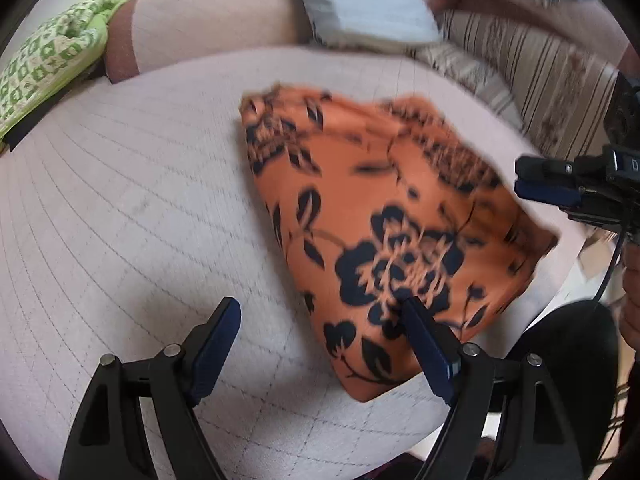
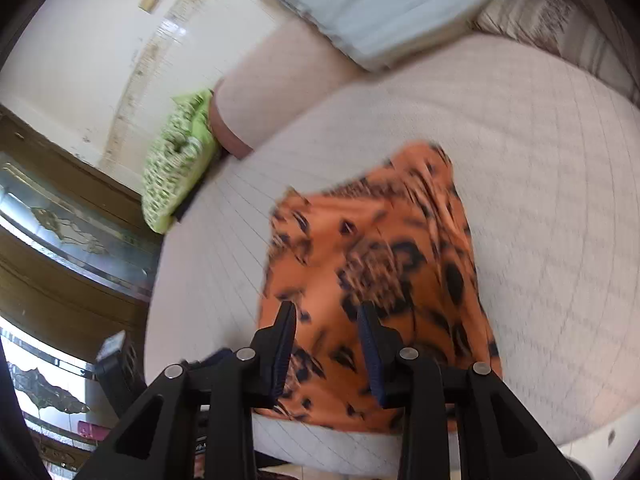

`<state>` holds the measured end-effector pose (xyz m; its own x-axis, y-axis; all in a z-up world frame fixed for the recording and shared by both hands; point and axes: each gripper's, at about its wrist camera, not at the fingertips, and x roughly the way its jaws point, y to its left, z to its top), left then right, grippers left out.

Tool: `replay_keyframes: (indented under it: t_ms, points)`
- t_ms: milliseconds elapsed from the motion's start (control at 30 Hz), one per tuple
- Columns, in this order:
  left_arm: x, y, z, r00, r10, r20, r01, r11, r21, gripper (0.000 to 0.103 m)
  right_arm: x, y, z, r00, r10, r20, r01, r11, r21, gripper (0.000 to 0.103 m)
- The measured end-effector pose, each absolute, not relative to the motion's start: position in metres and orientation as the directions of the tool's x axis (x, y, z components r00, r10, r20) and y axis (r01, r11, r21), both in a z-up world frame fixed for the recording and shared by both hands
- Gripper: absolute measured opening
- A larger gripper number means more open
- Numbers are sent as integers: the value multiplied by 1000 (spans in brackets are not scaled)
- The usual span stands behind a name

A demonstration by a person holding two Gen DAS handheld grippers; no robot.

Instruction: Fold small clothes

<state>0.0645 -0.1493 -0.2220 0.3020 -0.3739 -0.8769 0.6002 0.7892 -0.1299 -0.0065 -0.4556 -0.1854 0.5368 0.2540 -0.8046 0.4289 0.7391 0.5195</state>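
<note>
With the left claw (image 1: 320,320) spread wide and the right claw (image 2: 326,320) part-open, both empty above the orange floral garment (image 1: 380,216), a careless pinch risks undoing its folds.

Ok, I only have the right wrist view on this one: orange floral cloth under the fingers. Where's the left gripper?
Observer: The left gripper hangs wide open over the near edge of the orange cloth, gripping nothing.
Operator: Does it touch the cloth?
Observer: One finger overlaps the cloth's edge in the left wrist view; I cannot tell whether it makes contact.
Operator: And my gripper, seen from there?
Observer: The right gripper shows side-on just off the cloth's right edge, with no fabric in it.
</note>
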Motion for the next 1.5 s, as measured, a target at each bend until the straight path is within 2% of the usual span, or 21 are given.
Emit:
replay_keyframes:
  t_ms: [133,367,533,667,700,767,833,1067,1200,1367,1400,1500]
  points:
    - [65,-143,-227,283,-378,-881,567,807,-165,87,-22,-453,-242,388,303,-871,517,711,477,36]
    - [59,-137,-198,330,-408,-851,576,801,-161,87,-44,-459,-229,475,326,-818,455,704,545,35]
    - [64,-143,-170,384,-454,-804,542,815,-202,89,-71,-479,-205,623,318,-714,384,671,634,36]
    - [75,-168,-164,430,-369,-824,517,849,-110,89,-91,-497,-191,735,262,-626,346,649,678,39]
    - [78,-176,-163,435,-345,-831,518,851,-83,89,-93,-499,-192,745,246,-620,349,649,676,47]
    - [84,-188,-163,446,-321,-836,523,851,-48,89,-97,-507,-197,745,220,-630,391,621,679,51]
    - [87,-198,-163,447,-308,-840,526,850,-31,89,-100,-515,-200,763,243,-599,382,579,720,51]
    - [104,-246,-179,388,-255,-886,567,823,12,89,-98,-520,-201,773,233,-590,379,575,725,51]
    - [131,-264,-188,380,-254,-890,525,851,-18,89,-97,-523,-201,783,238,-575,371,563,738,51]
    - [170,-284,-239,266,-140,-954,478,878,5,89,-91,-522,-203,781,254,-571,361,562,744,51]
    - [172,-284,-244,269,-139,-953,476,879,6,93,-90,-522,-203,779,256,-572,361,562,744,51]
    - [170,-284,-238,303,-146,-942,496,868,25,94,-85,-523,-206,777,266,-571,364,551,751,51]
